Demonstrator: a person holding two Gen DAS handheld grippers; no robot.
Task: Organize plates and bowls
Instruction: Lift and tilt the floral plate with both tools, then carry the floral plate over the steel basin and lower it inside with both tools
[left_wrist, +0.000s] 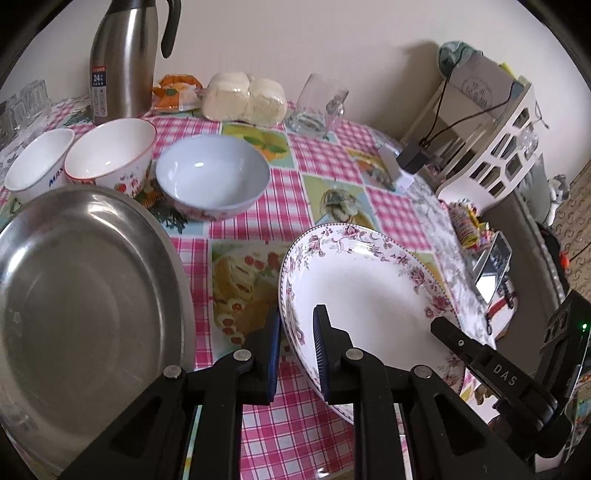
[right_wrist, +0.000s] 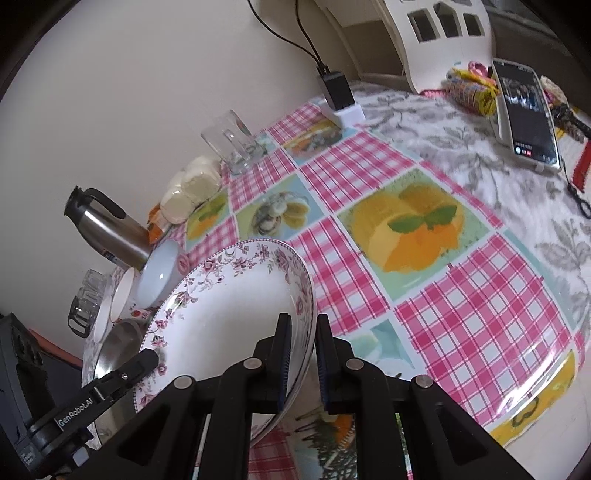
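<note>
A white floral-rimmed plate (left_wrist: 362, 291) is held tilted above the checked tablecloth. My left gripper (left_wrist: 297, 332) is shut on its left rim. My right gripper (right_wrist: 303, 343) is shut on the opposite rim of the same plate (right_wrist: 229, 306); its finger shows in the left wrist view (left_wrist: 447, 328). A large steel plate (left_wrist: 81, 280) lies to the left. Behind it stand a pale blue bowl (left_wrist: 212, 175), a white bowl with a red rim (left_wrist: 110, 155) and a small white bowl (left_wrist: 38, 162).
A steel thermos (left_wrist: 123, 62), wrapped buns (left_wrist: 243, 98) and a glass mug (left_wrist: 317, 107) stand along the wall. A charger block (right_wrist: 338, 94), a phone on a stand (right_wrist: 528, 110), snacks and a white rack (left_wrist: 491, 147) sit at the right.
</note>
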